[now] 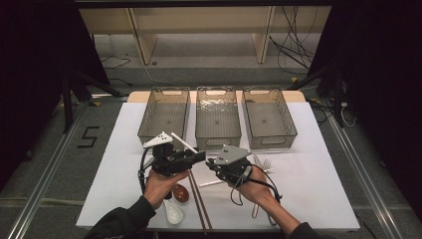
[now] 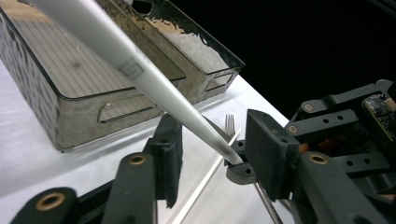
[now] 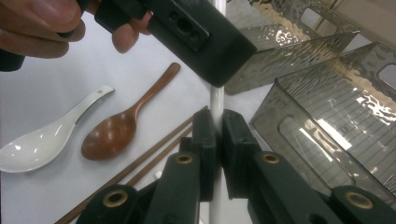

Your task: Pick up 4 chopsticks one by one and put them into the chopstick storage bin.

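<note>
A white chopstick [image 1: 184, 143] slants up and to the left above the mat, in front of the bins. My right gripper [image 3: 218, 128] is shut on its lower end, with both pads pressed against the thin shaft. My left gripper [image 2: 217, 156] faces it tip to tip at the table's middle [image 1: 201, 157]. Its jaws stand on either side of the same chopstick [image 2: 140, 77], just above the right gripper's tips [image 2: 238, 170]. A gap shows between each pad [image 2: 268, 151] and the shaft.
Three clear grey bins [image 1: 164, 117] [image 1: 217, 119] [image 1: 269, 119] stand side by side behind the grippers. On the white mat near the front lie a white ceramic spoon [image 3: 42, 144], a brown wooden spoon [image 3: 112, 135], brown chopsticks [image 3: 140, 163], a fork [image 2: 229, 122] and another white chopstick [image 1: 211, 183].
</note>
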The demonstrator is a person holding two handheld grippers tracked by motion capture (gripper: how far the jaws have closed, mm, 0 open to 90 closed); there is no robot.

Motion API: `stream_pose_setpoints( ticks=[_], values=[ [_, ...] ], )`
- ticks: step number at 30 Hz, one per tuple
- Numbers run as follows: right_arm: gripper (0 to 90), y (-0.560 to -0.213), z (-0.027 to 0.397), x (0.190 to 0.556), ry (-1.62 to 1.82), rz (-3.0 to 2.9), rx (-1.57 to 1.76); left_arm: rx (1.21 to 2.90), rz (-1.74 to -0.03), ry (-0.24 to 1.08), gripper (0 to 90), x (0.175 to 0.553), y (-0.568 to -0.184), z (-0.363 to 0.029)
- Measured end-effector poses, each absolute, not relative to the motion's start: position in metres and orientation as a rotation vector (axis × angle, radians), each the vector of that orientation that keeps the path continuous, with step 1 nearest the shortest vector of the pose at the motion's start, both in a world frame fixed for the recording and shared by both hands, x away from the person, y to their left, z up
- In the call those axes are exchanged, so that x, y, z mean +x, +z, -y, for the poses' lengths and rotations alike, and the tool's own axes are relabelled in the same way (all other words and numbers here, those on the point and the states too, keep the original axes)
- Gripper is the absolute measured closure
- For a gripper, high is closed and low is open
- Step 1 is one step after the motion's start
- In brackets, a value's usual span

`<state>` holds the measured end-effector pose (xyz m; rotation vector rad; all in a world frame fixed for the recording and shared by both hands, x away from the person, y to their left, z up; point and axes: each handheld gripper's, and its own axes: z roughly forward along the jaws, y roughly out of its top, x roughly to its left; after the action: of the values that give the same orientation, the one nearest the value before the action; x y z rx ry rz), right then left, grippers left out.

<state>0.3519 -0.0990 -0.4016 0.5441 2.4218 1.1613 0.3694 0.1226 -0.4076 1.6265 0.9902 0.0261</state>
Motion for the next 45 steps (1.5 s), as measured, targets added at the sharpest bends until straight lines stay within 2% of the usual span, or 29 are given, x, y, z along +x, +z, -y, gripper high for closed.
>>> stream_pose_setpoints(
  ticks=[2, 10, 23, 26, 31, 32, 35, 42, 45],
  values=[
    [85.3, -0.402, 0.098, 0.352, 1.168, -2.418, 0.541, 1.625, -0.987, 0.018, 61.7, 0.37, -0.408, -0.123],
    [85.2, -0.401, 0.098, 0.351, 1.179, -2.413, 0.541, 1.601, -0.996, -0.022, 69.9, 0.371, -0.409, -0.125],
    [85.0, -0.401, 0.098, 0.35, 1.2, -2.397, 0.528, 1.571, -0.966, -0.094, 82.6, 0.37, -0.404, -0.127],
    [84.1, -0.401, 0.098, 0.35, 1.206, -2.388, 0.525, 1.586, -0.955, -0.087, 83.1, 0.37, -0.402, -0.127],
    [73.1, -0.4, 0.105, 0.35, 1.235, -2.41, 0.554, 1.596, -0.977, -0.067, 83.3, 0.374, -0.397, -0.135],
    [64.1, -0.399, 0.111, 0.35, 1.232, -2.419, 0.564, 1.597, -0.979, -0.062, 83.3, 0.376, -0.395, -0.138],
    [60.3, -0.397, 0.118, 0.35, 1.219, -2.425, 0.583, 1.591, -0.996, -0.052, 83.3, 0.382, -0.391, -0.147],
    [43.3, -0.394, 0.143, 0.357, 1.216, -2.456, 0.723, 1.592, -1.017, -0.022, 83.3, 0.393, -0.384, -0.167],
    [40.3, -0.394, 0.151, 0.358, 1.211, -2.454, 0.764, 1.591, -1.022, -0.002, 83.2, 0.398, -0.379, -0.174]
  ],
)
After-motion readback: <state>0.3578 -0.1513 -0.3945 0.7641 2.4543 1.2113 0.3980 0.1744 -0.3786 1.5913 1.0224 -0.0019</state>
